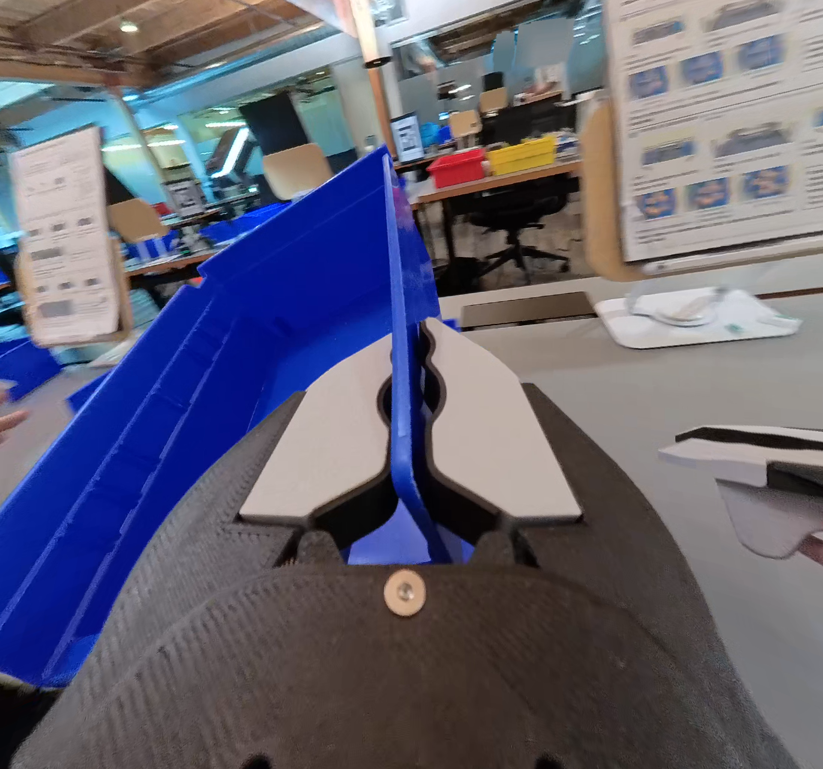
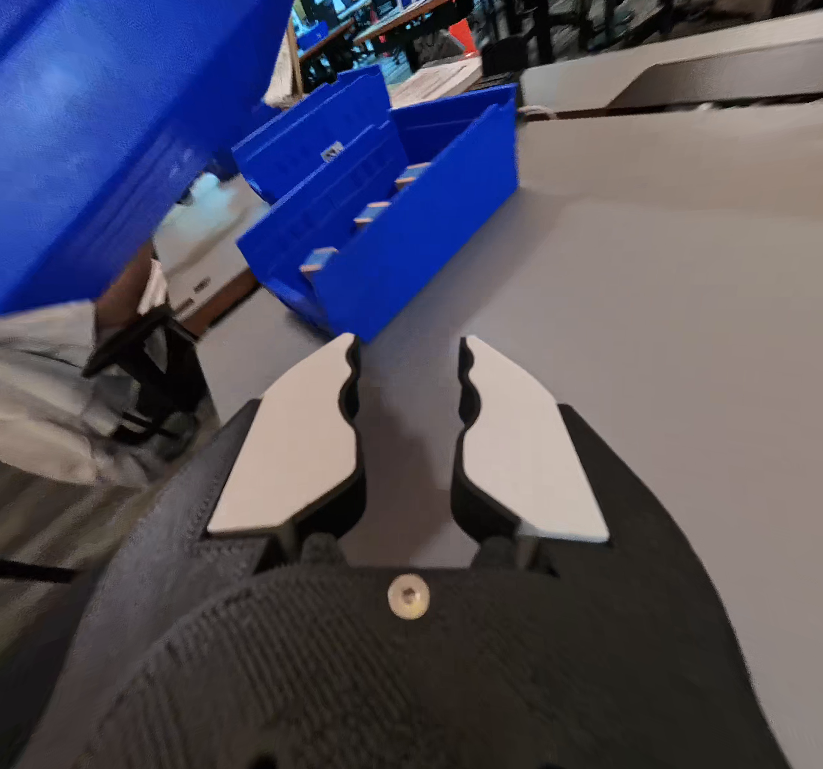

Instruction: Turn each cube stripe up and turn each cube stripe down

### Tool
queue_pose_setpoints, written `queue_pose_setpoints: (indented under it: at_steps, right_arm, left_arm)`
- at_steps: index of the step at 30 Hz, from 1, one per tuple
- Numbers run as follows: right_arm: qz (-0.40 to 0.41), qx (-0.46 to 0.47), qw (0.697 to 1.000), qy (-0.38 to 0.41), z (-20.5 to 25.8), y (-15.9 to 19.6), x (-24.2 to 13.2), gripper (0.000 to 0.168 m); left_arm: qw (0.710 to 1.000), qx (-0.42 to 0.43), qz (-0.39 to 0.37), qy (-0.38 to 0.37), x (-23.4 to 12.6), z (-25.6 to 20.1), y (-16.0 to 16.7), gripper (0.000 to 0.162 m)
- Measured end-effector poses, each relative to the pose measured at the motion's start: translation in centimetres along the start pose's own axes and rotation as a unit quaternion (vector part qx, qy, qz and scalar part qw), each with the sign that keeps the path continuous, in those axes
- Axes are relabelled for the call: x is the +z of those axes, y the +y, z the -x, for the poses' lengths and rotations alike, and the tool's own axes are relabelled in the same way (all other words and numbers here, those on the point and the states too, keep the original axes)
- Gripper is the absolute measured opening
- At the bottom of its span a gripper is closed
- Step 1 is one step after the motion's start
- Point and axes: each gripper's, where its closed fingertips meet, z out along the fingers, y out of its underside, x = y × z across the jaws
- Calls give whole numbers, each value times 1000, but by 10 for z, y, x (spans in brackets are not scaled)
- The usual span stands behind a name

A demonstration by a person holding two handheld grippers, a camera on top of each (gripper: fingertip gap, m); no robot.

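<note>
The left gripper (image 1: 407, 391) has its jaws pressed onto the thin side wall of a blue bin (image 1: 276, 302), the wall running edge-on straight up between the two pale fingers (image 1: 338, 436), and the bin hangs tilted in the air, its ribbed inside sweeping away toward nine o'clock in the left wrist view. At three o'clock in that view the tip of the right gripper (image 1: 735, 458) pokes in, low over the grey table (image 1: 668, 391). From the right wrist view, that right gripper (image 2: 407, 373) has its jaws spread with nothing between them, only bare grey table (image 2: 623, 302) showing in the gap. The lifted bin (image 2: 111, 102) fills the ten o'clock corner of this view as a big blurred blue mass. Just past the fingertips, toward twelve o'clock, a second blue bin (image 2: 423, 249) rests on the table, and the tops of three cubes (image 2: 318, 256) peep over its near wall, lined up in a row; which way their stripes face I cannot tell. Another blue bin (image 2: 311, 124) stands just behind it. Far off at one o'clock in the left wrist view, a red tray (image 1: 456, 167) and a yellow tray (image 1: 521, 154) stand side by side on a distant bench.
</note>
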Motion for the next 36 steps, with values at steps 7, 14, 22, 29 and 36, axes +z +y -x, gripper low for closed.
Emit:
queue_pose_setpoints:
  at_steps: [7, 14, 22, 29, 36]
  right_arm:
    - [-36, -62, 990, 125, -124, 23, -178, 47]
    - [-155, 117, 968, 158, -192, 11, -316, 40]
    - [-171, 168, 952, 192, -182, 36, -348, 49]
    - [-187, 193, 936, 229, -166, 59, -364, 56]
    - [-202, 216, 925, 239, -172, 65, -372, 66]
  left_arm:
    - [974, 15, -25, 226, -17, -180, -25, 6]
    - [914, -26, 22, 404, -45, -338, 12, 7]
    - [883, 18, 25, 468, -42, -445, 46, 8]
    - [881, 56, -9, 470, -38, -513, 70, 8]
    - [860, 110, -30, 498, -58, -587, 79, 6]
